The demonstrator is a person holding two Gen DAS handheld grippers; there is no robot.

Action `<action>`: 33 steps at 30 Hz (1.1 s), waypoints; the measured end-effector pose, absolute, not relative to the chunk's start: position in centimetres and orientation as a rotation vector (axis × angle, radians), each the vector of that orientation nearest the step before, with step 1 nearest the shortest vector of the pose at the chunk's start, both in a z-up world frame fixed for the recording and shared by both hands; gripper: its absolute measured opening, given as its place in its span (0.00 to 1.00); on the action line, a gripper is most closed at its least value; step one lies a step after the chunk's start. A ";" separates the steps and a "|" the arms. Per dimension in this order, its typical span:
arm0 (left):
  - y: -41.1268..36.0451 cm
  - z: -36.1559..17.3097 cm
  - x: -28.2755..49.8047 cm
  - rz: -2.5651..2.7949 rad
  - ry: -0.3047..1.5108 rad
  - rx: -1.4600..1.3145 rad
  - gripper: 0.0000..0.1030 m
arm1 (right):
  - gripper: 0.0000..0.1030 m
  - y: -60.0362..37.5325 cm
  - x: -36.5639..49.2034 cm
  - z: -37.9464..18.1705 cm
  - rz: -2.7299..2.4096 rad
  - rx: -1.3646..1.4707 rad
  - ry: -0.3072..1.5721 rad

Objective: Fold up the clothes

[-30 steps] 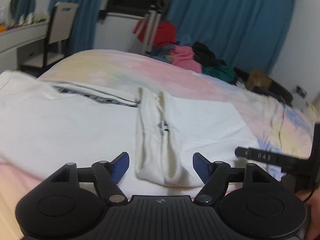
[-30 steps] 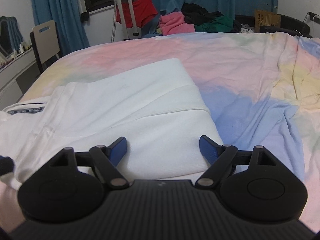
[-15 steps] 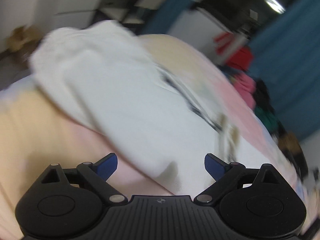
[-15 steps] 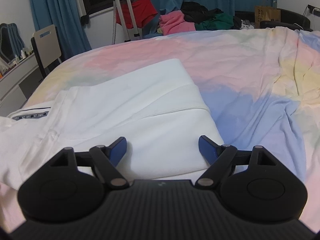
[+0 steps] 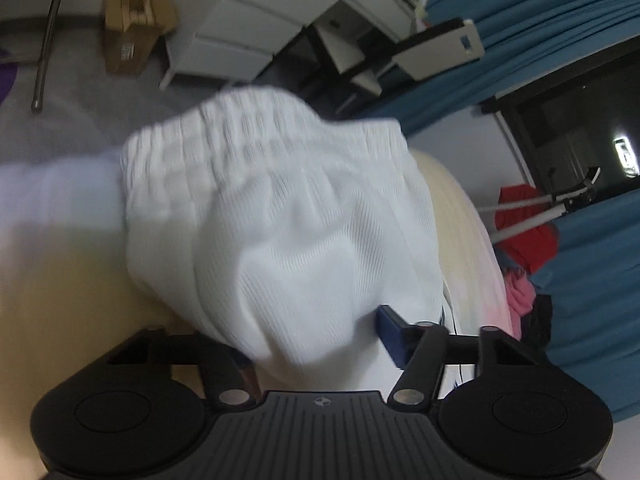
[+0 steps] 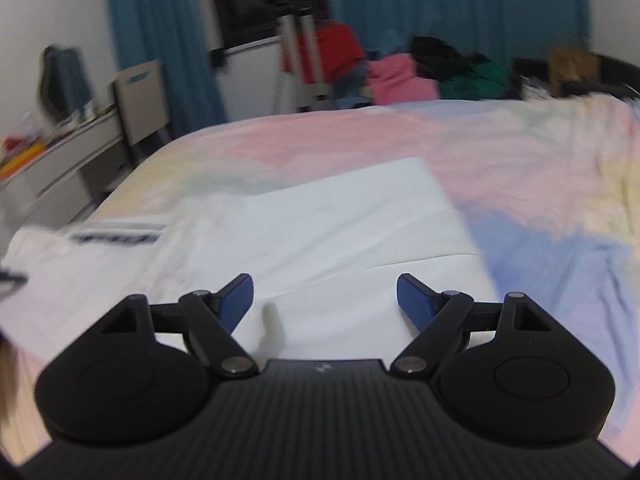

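White pants [image 6: 304,240] lie flat on the bed [image 6: 500,152]. My left gripper [image 5: 312,344] jaws pinch their stretchy waistband [image 5: 256,148], lifting it to fold. My right gripper [image 6: 325,300] jaws hang open, empty.

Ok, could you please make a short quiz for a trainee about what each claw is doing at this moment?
1. True or false: the right claw is open and holds nothing.
2. Which one grips the bunched white garment? A) the left claw B) the right claw C) neither
3. Fill in: the curtains behind the bed are ___.

Key: 1 true; 2 A; 3 blue.
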State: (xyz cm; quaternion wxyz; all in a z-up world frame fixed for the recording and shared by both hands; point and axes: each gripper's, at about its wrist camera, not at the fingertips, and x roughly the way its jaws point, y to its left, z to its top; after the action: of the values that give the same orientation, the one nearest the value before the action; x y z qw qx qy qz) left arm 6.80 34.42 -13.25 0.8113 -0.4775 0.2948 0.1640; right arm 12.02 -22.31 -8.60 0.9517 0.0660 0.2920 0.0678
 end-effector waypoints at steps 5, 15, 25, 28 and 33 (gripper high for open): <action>32.2 -11.3 6.9 0.360 0.557 -0.873 0.17 | 0.80 -19.2 12.9 -11.1 0.178 0.033 0.672; 20.7 -1.8 7.7 0.360 0.349 -0.524 0.09 | 0.78 -23.1 11.9 -8.3 0.106 0.168 0.627; 0.8 4.8 10.0 0.261 0.109 -0.213 0.09 | 0.78 -31.6 10.3 -6.0 -0.059 0.406 0.536; -6.6 3.5 10.4 0.187 0.073 -0.067 0.09 | 0.78 -34.1 9.9 -5.6 -0.108 0.472 0.510; -18.1 -3.1 10.7 0.058 0.106 0.198 0.11 | 0.78 -37.0 10.0 -6.1 -0.146 0.568 0.504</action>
State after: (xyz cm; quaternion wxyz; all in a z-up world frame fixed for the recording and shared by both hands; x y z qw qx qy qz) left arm 10.73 -18.13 -3.12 0.9933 0.0986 0.0529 0.0291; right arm 10.02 -37.01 -6.15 0.9262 0.2771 0.2457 -0.0712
